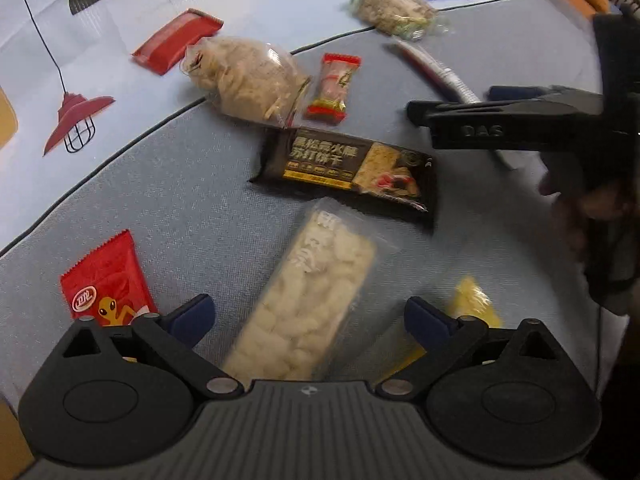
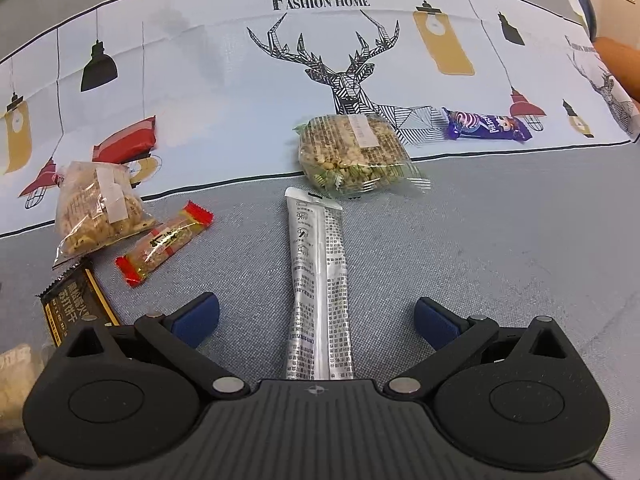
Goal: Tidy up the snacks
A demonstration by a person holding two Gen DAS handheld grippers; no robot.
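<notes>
Am hovering left tongs [image 1: 308,316], spread, over rice cracker pack [image 1: 308,304] on tabletop [image 1: 180,200]; right tongs [image 2: 316,318], spread, straddling silver stick sachet [image 2: 318,280]. Risk: slick film slipping from pinch.

Cloth: grey woven tablecloth [image 2: 480,220] with a dark line, then a pale blue printed band showing a black geometric deer, black, red and mustard lamps, and black lettering along the top of the right wrist view.
Centre, right wrist view: silver foil stick pack [image 2: 318,292] covered in black print.
Above it: clear bag of beige-and-green puffed snack [image 2: 352,152].
Upper right: purple candy bar wrapper [image 2: 486,125] with white swirls.
Left: red-ended clear candy wrapper [image 2: 164,242].
Left wrist view, centre: black cracker pack [image 1: 348,172] with yellow strip.
Below: clear pack of cream-white puffs [image 1: 308,300].
Lower left: red sachet [image 1: 106,284] with an orange cartoon figure.
Finger pads: dark blue pads [image 1: 198,316].
</notes>
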